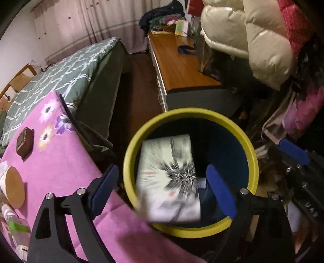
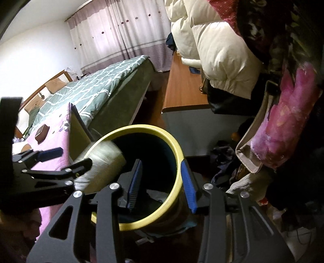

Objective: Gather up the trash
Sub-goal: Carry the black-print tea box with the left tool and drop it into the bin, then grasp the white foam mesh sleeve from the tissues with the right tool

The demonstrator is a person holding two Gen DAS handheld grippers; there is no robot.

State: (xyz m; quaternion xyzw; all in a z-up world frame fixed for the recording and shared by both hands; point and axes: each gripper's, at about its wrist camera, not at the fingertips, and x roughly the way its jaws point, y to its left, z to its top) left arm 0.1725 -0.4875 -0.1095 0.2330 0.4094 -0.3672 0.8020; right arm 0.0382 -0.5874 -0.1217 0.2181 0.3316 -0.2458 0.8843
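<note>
Though blurred, box (image 1: 169, 178) inside bin (image 1: 254, 161) | left tongs (image 1: 165, 182) spread | right tongs (image 2: 162, 183) pinching rim

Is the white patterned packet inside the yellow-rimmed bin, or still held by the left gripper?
In the bin's mouth, released: the blurred packet sits within the yellow rim, and the left gripper fingers stand apart from it.

A lived-in bedroom: quilted bed (image 1: 60, 79), curtains (image 1: 91, 22) (clothes (image 1: 164, 16) piled about).

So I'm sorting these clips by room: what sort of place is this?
A lived-in bedroom, most likely: a bed with a green patterned quilt, drawn curtains behind it, and puffy bedding piled beside a wooden desk.
</note>
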